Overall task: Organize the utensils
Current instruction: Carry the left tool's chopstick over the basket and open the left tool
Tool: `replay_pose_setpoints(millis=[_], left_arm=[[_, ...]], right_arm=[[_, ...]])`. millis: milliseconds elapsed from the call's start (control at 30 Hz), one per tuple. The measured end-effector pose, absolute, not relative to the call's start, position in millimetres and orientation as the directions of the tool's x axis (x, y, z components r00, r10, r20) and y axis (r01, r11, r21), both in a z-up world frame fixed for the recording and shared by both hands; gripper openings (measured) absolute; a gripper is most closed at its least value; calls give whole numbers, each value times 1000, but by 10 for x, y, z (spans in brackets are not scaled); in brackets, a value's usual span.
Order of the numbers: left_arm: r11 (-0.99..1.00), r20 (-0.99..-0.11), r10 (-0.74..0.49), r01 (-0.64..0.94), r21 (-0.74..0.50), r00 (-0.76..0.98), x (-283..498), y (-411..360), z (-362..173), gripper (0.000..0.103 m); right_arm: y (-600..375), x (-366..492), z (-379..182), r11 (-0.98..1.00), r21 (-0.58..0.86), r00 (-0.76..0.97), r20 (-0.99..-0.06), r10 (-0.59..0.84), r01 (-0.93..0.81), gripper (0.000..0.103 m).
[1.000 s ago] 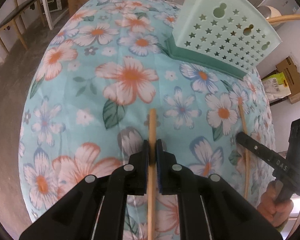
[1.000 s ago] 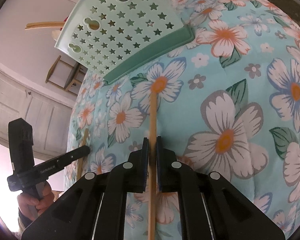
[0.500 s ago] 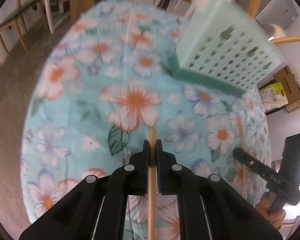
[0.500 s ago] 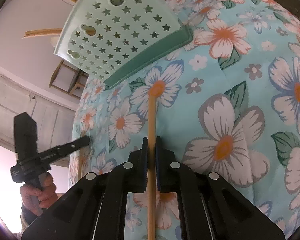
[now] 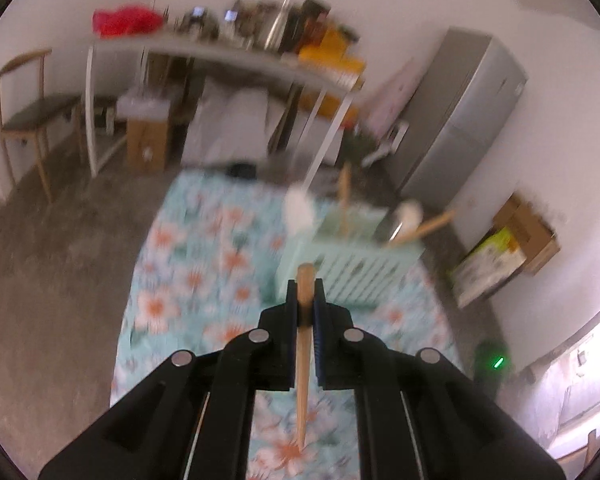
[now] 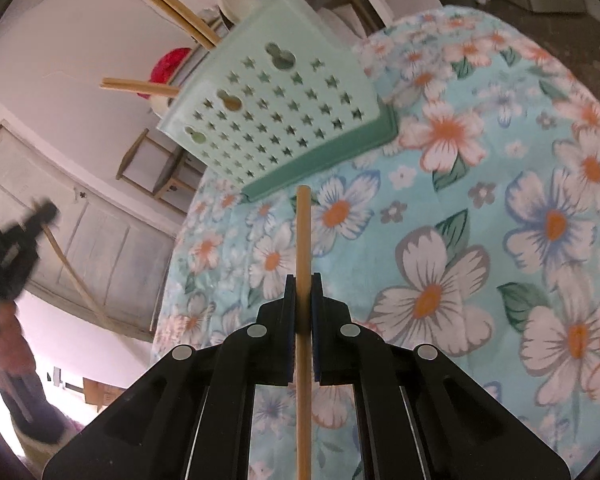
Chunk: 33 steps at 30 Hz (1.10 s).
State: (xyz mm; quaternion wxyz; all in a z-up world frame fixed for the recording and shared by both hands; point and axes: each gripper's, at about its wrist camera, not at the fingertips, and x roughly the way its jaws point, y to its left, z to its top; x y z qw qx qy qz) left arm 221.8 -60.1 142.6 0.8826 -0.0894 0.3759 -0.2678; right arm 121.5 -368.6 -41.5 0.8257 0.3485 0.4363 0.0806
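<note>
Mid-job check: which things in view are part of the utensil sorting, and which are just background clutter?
Job:
left gripper clamping a chopstick
right gripper clamping a chopstick
mint utensil basket

Background:
shelf
wooden chair
cardboard boxes

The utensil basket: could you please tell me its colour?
Pale mint green basket with a darker green base, clearest from the right wrist.

No text, label or number is legible in either view.
</note>
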Motion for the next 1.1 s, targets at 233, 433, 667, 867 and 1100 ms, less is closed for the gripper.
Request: replay_pose_setpoints(millis=[233, 433, 667, 867, 1100], left_arm=[[786, -438, -618, 506, -356, 652, 2171, -780, 2151, 6], [778, -273, -625, 553, -298, 731, 2239, -1087, 2575, 6], [826, -248, -557, 500, -259, 793, 2683, -1542, 2436, 6], [861, -301, -506, 451, -234, 809, 3050, -1812, 1988, 6], [840, -398, -542, 470, -270, 740, 3173, -1895, 1481, 7]], right_arm=[[-3709, 1200, -391, 745, 642, 608, -668, 429, 181, 5], [-3700, 1218, -443, 736, 649, 597, -672, 438, 191, 5], [-3731, 1215, -458, 731, 652, 595, -674, 438, 201, 5], [-3768, 1226, -466, 729, 653, 589, -677, 440, 205, 5], [-3769, 1246, -456, 741, 638, 578, -692, 433, 209, 5]])
